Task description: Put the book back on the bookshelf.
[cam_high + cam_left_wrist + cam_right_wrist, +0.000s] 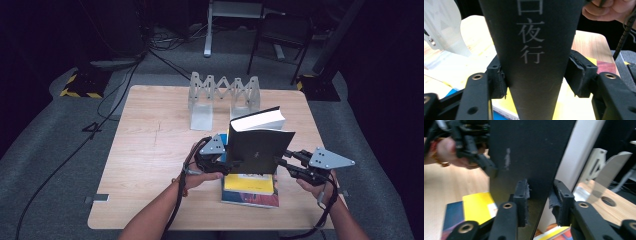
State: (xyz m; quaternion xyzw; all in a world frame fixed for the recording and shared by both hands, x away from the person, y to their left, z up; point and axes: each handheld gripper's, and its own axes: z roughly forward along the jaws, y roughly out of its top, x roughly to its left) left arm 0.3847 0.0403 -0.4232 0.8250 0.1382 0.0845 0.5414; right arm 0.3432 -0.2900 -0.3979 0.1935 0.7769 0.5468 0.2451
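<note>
The bench (150, 145) is carrying a white rack (223, 95) by its far edge. Near the front edge, a black book (257, 145) is standing upright on a yellow book (249, 183). The left tool (222, 159) is clamping its spine, while the right tool (285, 164) is sitting apart around the cover's edge. Keeping the book straight should be helping.

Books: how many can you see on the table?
3. A black book stands upright, held between the tongs. A yellow book lies flat below it, on top of a colourful book. More could be hidden under that pile.
</note>
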